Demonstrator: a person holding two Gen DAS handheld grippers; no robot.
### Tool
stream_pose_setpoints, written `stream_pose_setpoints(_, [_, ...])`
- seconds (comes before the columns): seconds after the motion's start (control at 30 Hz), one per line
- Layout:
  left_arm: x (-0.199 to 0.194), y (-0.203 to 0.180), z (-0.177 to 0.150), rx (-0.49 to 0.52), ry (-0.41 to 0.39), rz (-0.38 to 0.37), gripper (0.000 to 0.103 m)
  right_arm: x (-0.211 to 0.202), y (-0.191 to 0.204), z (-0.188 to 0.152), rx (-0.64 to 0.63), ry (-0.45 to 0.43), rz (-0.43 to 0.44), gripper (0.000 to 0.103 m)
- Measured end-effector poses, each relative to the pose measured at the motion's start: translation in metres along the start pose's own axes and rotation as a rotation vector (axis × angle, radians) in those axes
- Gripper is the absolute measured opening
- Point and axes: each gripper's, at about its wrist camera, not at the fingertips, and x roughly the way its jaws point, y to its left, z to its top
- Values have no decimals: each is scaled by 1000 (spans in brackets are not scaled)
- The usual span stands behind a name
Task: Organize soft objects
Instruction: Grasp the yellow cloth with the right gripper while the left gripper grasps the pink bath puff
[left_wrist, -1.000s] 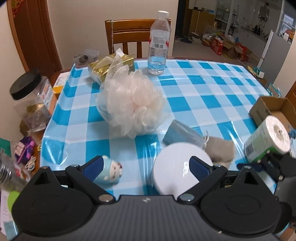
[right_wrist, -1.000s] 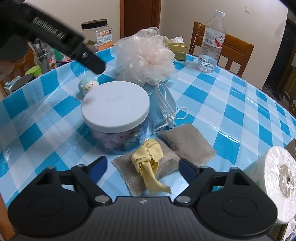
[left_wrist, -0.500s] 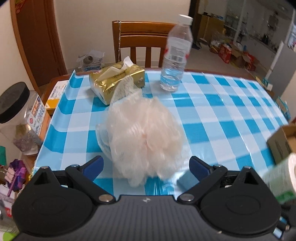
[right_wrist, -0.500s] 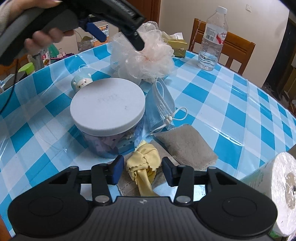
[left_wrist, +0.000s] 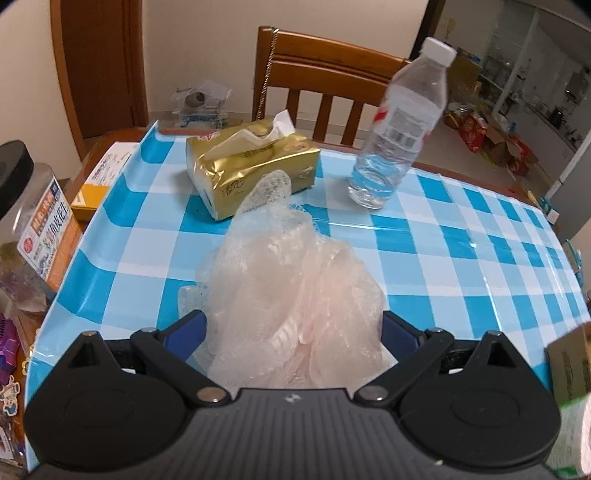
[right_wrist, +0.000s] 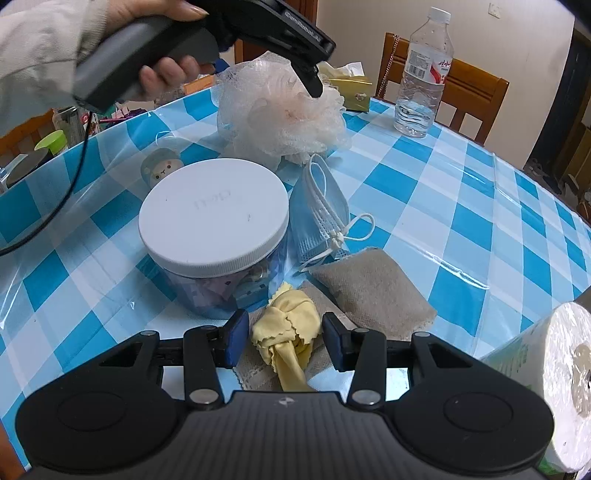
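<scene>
A pale pink mesh bath pouf (left_wrist: 291, 295) sits on the blue checked tablecloth (left_wrist: 461, 243) between the wide-open fingers of my left gripper (left_wrist: 291, 328); the pouf also shows in the right wrist view (right_wrist: 284, 114) with the left gripper (right_wrist: 314, 85) over it. My right gripper (right_wrist: 282, 338) is half closed around a knotted yellow cloth (right_wrist: 288, 332), pads close to it; contact is unclear. The cloth lies on a beige pouch (right_wrist: 321, 306). A second beige pouch (right_wrist: 373, 288) and a blue face mask (right_wrist: 321, 206) lie beside it.
A white-lidded jar (right_wrist: 214, 225) stands left of the mask, a small figurine (right_wrist: 160, 170) behind it. A gold tissue pack (left_wrist: 251, 170), a water bottle (left_wrist: 399, 125) and a chair (left_wrist: 325, 77) are at the far side. A paper roll (right_wrist: 569, 384) is at right.
My left gripper has moved forward from the jar to straddle the pouf. My right gripper has narrowed from wide open around the yellow cloth.
</scene>
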Motion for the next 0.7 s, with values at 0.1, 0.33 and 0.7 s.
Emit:
stream_pose_setpoints(0.1, [8, 2, 0, -25, 18, -25, 99, 0, 0, 0, 0, 1, 1, 49])
stream_pose_setpoints(0.33, [18, 2, 0, -53, 37, -42, 94, 1, 2, 0, -11, 5, -13, 49])
stream_pose_setpoints(0.7, [6, 1, 0, -5, 6, -83, 51, -3, 1, -1, -5, 8, -24, 39])
